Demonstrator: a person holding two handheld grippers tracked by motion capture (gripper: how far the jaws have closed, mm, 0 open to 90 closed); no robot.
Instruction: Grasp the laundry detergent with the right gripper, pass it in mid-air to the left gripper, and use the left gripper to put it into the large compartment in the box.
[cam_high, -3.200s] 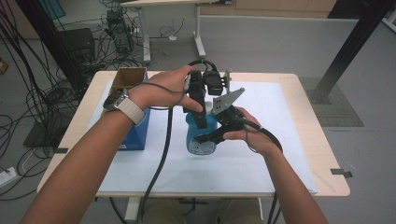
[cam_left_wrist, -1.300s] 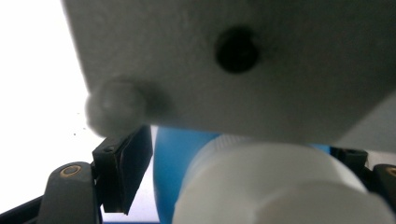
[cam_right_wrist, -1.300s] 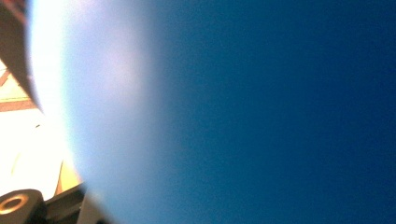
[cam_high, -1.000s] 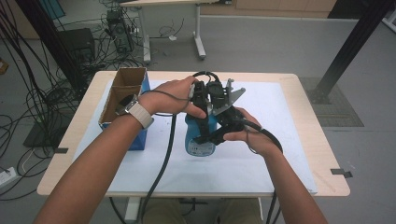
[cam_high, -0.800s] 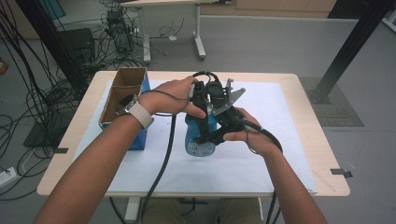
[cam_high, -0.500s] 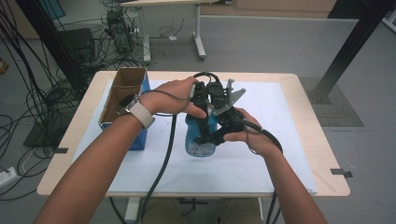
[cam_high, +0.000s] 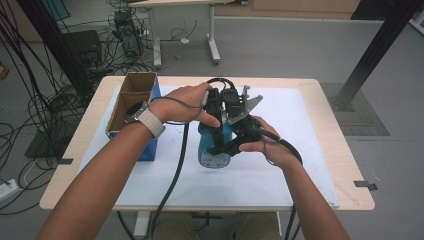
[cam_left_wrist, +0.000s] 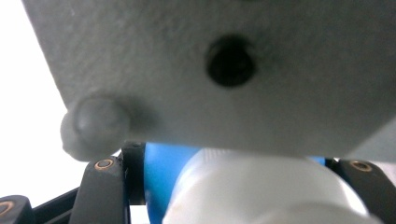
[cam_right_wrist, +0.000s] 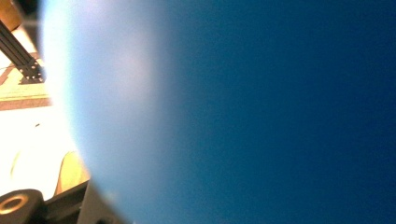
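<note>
- While both tools work over the middle of the bench (cam_high: 330, 150), a cardboard box (cam_high: 131, 97) stands well to the outer side of the left tool (cam_high: 216, 107) and plays no part in the grip.
- Between the two tools stands the blue bottle (cam_high: 212, 155), upright on the bench. The right tool (cam_high: 223, 147) comes in from the side and is clamped on its body. In the right gripper view the blue wall (cam_right_wrist: 280, 116) sits right against the camera.
- Judging by its look, the bottle is rigid plastic with a smooth, rounded wall, so it probably slips or turns in a side grip unless the squeeze is firm. How full it is cannot be told, so neither can its weight.
- Above the right tool, the left tool comes down on the top of the bottle. Its jaws have just closed together on the white cap (cam_left_wrist: 261, 186), one jaw on each side, with the blue shoulder (cam_left_wrist: 161, 172) just beyond.
- Close over the left tool's jaws hangs the right tool's grey plate (cam_left_wrist: 210, 70), so the two tools are crowded and a twist has little room.
- Smallest of the parts, the cap looks hard and round. The best hold is square across its sides, low near the shoulder, while the body stays pinned against turning.
</note>
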